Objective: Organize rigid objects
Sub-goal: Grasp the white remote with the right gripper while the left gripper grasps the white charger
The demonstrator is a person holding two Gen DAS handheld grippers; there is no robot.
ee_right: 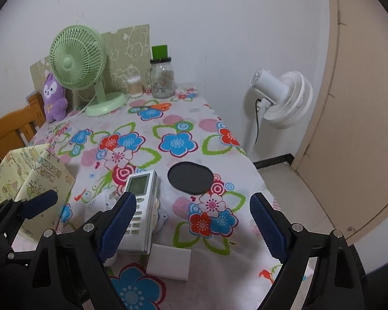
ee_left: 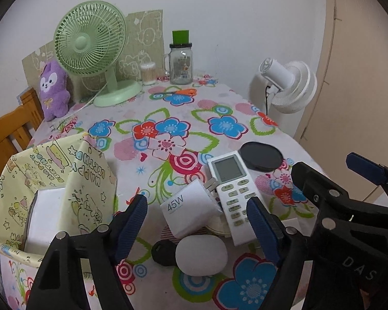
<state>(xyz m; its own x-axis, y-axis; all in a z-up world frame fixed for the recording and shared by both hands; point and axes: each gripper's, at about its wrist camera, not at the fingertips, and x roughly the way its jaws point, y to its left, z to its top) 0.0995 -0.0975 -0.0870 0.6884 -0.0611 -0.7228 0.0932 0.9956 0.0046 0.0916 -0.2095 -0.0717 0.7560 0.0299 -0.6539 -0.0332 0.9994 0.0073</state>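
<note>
My left gripper [ee_left: 198,217] is open and empty, hovering over a white 45W charger [ee_left: 187,210], a white oval case [ee_left: 200,254] and a black key fob [ee_left: 163,252]. A white remote control [ee_left: 232,193] lies just right of the charger; it also shows in the right wrist view [ee_right: 139,206]. A black round disc [ee_left: 261,156] lies beyond the remote. My right gripper [ee_right: 194,222] is open and empty above the floral tablecloth [ee_right: 173,118], right of the remote. A small white box [ee_right: 169,261] lies near its left finger. A yellow patterned bag [ee_left: 51,180] stands at left with a white box [ee_left: 44,219] inside.
At the table's back stand a green desk fan [ee_left: 90,44], a purple plush [ee_left: 53,90], a cotton swab jar [ee_left: 148,73], a glass mug jar [ee_left: 179,62] and orange scissors [ee_left: 181,92]. A white floor fan [ee_right: 282,98] stands right of the table. A wooden chair [ee_left: 7,131] is at left.
</note>
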